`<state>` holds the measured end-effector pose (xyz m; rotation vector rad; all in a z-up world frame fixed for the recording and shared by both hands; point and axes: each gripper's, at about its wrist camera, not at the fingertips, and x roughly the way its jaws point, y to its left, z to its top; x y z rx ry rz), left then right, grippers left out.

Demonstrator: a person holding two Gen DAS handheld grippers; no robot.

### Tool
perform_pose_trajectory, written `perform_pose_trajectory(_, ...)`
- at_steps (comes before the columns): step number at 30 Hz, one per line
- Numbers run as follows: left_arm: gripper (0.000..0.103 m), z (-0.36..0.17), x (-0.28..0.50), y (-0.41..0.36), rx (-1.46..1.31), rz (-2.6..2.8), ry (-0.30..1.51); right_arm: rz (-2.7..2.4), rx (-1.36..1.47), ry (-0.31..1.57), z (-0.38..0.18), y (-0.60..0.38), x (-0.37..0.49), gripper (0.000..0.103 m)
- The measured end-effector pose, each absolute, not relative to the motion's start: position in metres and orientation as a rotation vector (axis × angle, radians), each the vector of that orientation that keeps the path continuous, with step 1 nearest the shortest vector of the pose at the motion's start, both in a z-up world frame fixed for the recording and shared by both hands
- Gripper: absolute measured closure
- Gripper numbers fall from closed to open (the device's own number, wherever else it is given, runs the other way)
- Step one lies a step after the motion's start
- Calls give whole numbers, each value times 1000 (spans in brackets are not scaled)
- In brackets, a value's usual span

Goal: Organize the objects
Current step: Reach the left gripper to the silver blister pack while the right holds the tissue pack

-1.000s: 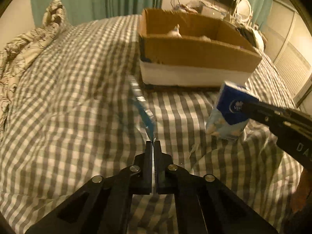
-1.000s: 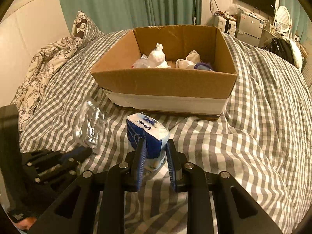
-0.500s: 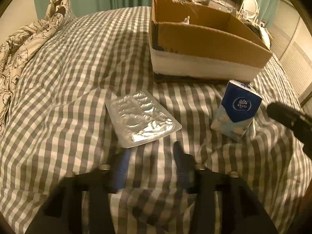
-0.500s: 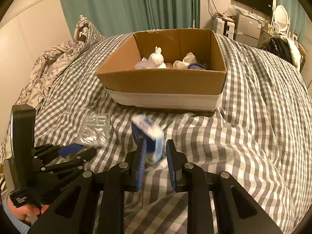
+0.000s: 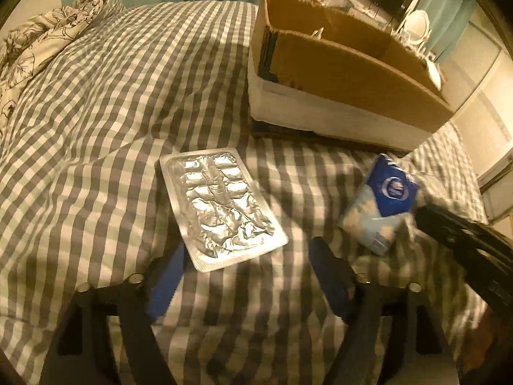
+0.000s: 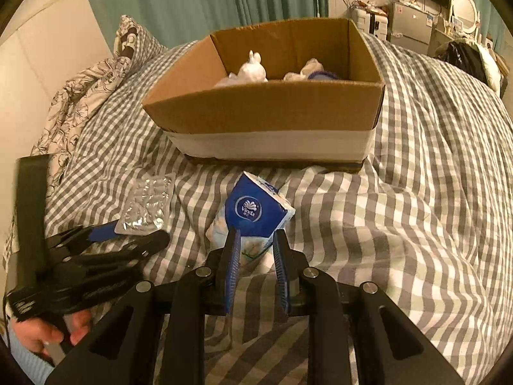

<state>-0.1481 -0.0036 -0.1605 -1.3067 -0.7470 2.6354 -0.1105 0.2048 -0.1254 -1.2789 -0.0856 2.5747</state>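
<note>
A silver foil blister pack (image 5: 221, 211) lies flat on the checked bedspread, just beyond my left gripper (image 5: 247, 256), which is open and empty with its jaws wide apart. It also shows in the right wrist view (image 6: 146, 207). A blue and white tissue pack (image 6: 251, 218) leans on the bedspread; my right gripper (image 6: 255, 239) has its fingertips on either side of the pack's lower end, jaws slightly parted, not squeezing it. The tissue pack (image 5: 383, 202) appears blurred in the left wrist view. An open cardboard box (image 6: 272, 109) stands behind both.
The box holds white soft toys (image 6: 253, 69) and a purple item (image 6: 322, 75). A floral pillow (image 6: 83, 96) lies at the left. Green curtains (image 6: 198, 0), appliances and a dark bag (image 6: 461, 57) are beyond the bed.
My left gripper let go of the blister pack and opened wide; the pack now lies flat. My right gripper loosened on the tissue pack, which tipped over and rests on the bed.
</note>
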Motion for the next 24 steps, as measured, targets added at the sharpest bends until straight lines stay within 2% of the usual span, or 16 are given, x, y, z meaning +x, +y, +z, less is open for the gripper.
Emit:
perform_pose_trajectory(2, 19, -160, -142, -8, -1284, 2629, -788, 2551, -1298, -81, -130, 207, -113, 82)
perform_pose_trajectory(4, 18, -161, -142, -14, -1281, 2623, -840, 2534, -1314, -75, -133, 209, -116, 71)
perform_pose_trajectory(10, 19, -176, -155, -32, -1304, 2608, -983, 2525, -1323, -69, -138, 209, -119, 58)
perform_pose_trajectory(14, 19, -183, -161, -36, -1346, 2574, -1031, 2531, -1304, -59, -138, 208, -125, 53)
perform_pose_trajectory(15, 19, -182, -159, -37, -1342, 2580, -1038, 2535, -1300, -57, -138, 208, -127, 48)
perform_pose_trajectory(16, 19, -181, -158, -36, -1341, 2588, -1032, 2538, -1298, -56, -138, 207, -130, 43)
perform_pose_trajectory(19, 19, -180, -154, -33, -1390, 2634, -986, 2540, -1301, -63, -143, 204, -144, 38)
perform_pose_trajectory(22, 18, -176, -148, -32, -1402, 2670, -947, 2505, -1364, -81, -159, 202, -162, 37)
perform_pose_trajectory(24, 13, -172, -143, -31, -1405, 2716, -909, 2465, -1404, -125, -171, 199, -172, 37)
